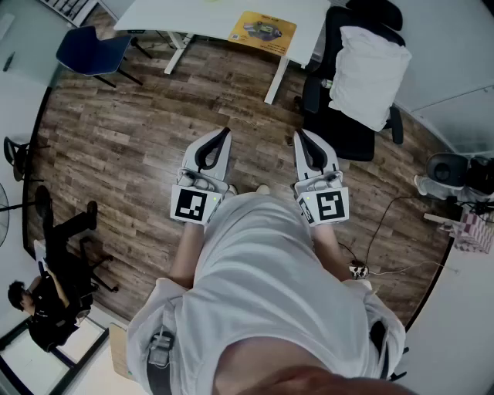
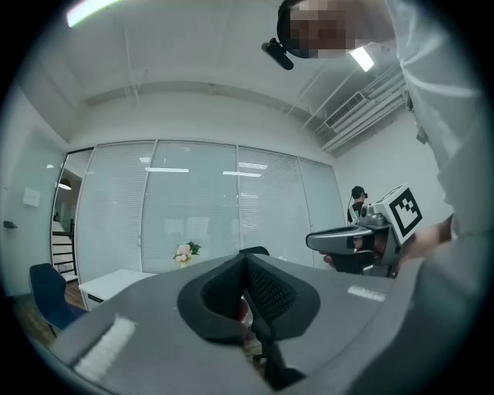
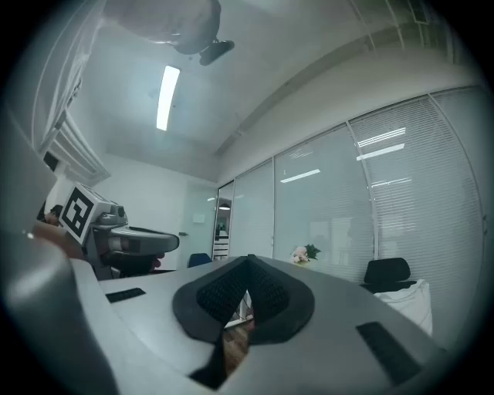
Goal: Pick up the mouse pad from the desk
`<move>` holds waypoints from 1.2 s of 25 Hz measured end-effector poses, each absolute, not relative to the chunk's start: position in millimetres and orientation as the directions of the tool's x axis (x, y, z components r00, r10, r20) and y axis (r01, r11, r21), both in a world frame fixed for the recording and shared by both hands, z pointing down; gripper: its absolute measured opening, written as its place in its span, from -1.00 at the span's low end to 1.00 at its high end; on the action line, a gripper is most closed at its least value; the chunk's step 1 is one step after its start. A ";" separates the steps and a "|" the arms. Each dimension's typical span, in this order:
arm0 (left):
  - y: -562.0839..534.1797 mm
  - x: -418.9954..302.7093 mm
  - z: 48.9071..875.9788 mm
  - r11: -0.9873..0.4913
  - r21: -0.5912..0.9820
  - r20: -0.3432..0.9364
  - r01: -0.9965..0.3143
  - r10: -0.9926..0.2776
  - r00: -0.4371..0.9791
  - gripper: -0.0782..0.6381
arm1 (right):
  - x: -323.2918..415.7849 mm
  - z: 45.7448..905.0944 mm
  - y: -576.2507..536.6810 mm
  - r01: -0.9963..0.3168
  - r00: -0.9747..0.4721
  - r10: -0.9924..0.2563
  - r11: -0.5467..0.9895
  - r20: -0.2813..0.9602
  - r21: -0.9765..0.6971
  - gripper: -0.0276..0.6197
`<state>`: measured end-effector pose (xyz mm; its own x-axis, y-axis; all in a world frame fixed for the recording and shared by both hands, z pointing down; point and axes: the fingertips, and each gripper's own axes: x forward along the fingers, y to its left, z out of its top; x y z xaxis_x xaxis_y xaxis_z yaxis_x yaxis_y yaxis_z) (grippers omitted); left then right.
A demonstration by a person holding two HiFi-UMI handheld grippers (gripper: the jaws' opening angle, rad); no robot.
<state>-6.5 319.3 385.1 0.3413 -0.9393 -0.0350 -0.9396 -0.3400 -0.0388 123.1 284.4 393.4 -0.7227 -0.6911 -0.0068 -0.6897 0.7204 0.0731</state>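
A flat yellow mouse pad (image 1: 262,31) with a printed picture lies on the white desk (image 1: 201,15) at the far top of the head view. Both grippers hang level in front of my torso over the wooden floor, well short of the desk. My left gripper (image 1: 224,133) has its jaws closed tip to tip with nothing between them, as the left gripper view also shows (image 2: 247,259). My right gripper (image 1: 297,136) is shut and empty too (image 3: 248,261). Each gripper view shows the other gripper off to the side: the right gripper (image 2: 363,239), the left gripper (image 3: 127,243).
A black office chair (image 1: 351,116) draped with a white cloth (image 1: 370,65) stands right of the desk. A blue chair (image 1: 93,50) stands at its left. A person in black (image 1: 38,301) sits at the lower left. Cables (image 1: 386,231) and a bin (image 1: 446,171) lie to the right.
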 end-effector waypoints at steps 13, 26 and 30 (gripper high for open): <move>329.9 15.2 417.5 -0.417 -0.053 0.061 -0.907 -0.908 0.414 -0.80 | 159.5 417.5 292.5 -0.734 -0.679 -0.734 0.679 0.006 -0.006 -0.91; 338.2 38.2 434.4 -0.397 -0.022 0.091 -0.917 -0.915 0.394 -0.80 | 173.4 449.4 289.1 -0.691 -0.723 -0.687 0.720 0.074 -0.064 -0.91; 331.8 36.0 428.8 -0.401 -0.031 0.074 -0.915 -0.914 0.398 -0.80 | 171.0 447.1 278.4 -0.683 -0.730 -0.680 0.726 0.064 -0.072 -0.91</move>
